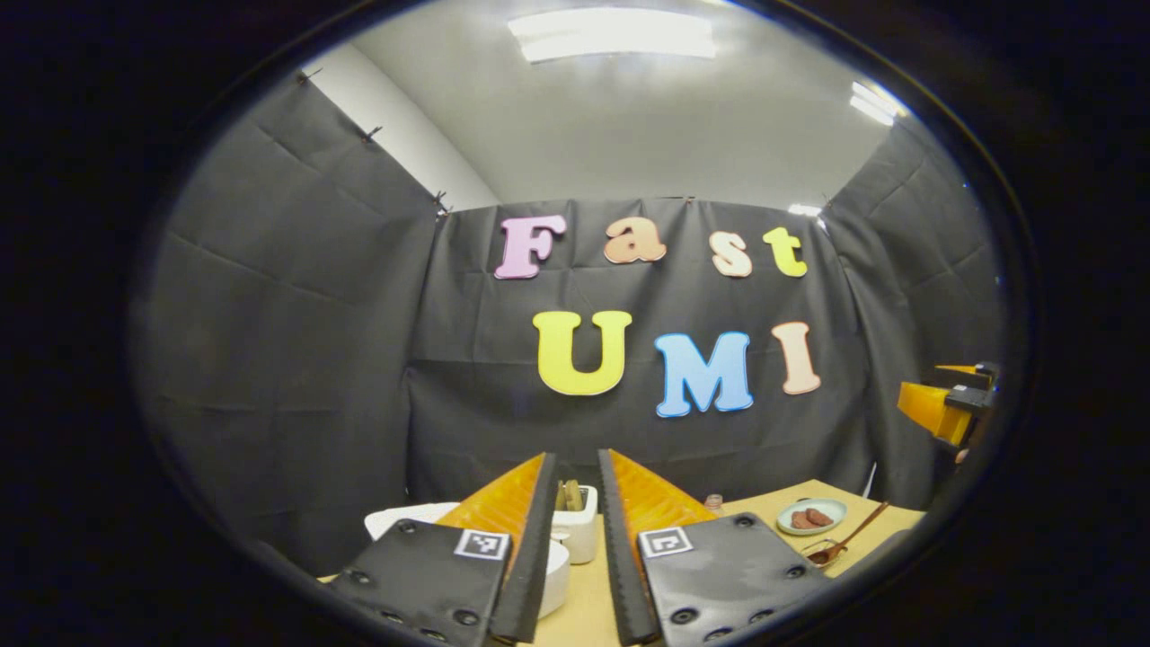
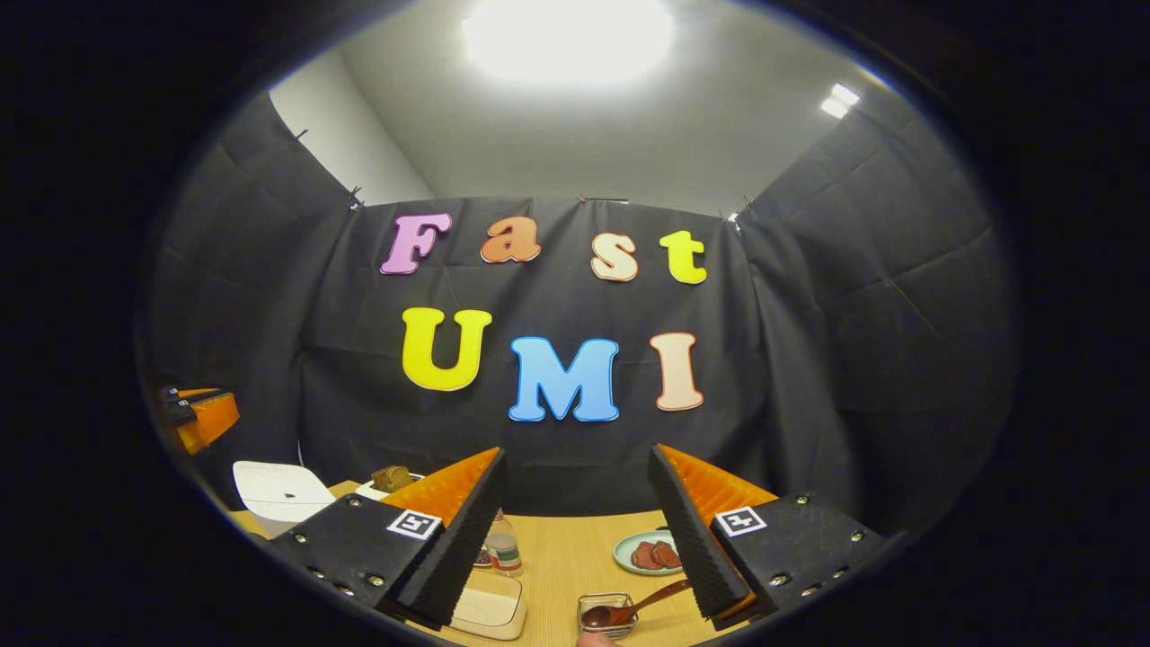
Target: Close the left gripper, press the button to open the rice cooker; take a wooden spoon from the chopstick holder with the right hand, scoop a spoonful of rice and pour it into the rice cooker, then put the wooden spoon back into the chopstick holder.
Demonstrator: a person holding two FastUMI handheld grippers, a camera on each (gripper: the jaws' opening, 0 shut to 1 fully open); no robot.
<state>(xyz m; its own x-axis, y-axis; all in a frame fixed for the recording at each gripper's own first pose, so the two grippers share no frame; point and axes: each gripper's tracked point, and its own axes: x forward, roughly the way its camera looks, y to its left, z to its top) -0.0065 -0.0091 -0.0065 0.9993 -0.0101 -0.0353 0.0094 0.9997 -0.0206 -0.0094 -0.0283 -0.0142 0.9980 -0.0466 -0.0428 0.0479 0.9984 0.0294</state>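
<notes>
Grippers both up high, aimed at booth wall, w/ table low in each view. Left gripper (image 1: pixel 577 467): jaws nearly together, just a narrow slit between, nothing pinched. Through that slit sits the white chopstick holder (image 1: pixel 579 526) w/ brownish utensil tops poking out; white rice cooker (image 1: pixel 409 517) shows behind the left finger, mostly hidden, can't tell lid state from here. Right gripper (image 2: pixel 577 467): jaws spread wide, empty.

Wooden spoon (image 2: pixel 633 607) lies w/ bowl end in a small clear container (image 2: pixel 604 611) near front of the wooden table (image 2: pixel 575 548), handle angled up-right toward the right finger. Same spoon (image 1: pixel 844 539) seen at right in left gripper view, just beside green plate (image 1: pixel 811 517) w/ dark reddish pieces. Plate (image 2: pixel 649 553) also sits betw. the right gripper's fingers, behind the container. Rice cooker (image 2: pixel 278 492) at far left in right gripper view, lid appears down; chopstick holder (image 2: pixel 386 483) just right of it. Small bottle (image 2: pixel 503 544) and a flat pale lidded box (image 2: pixel 490 604) by the left finger. Other gripper visible at the edge of each view.
</notes>
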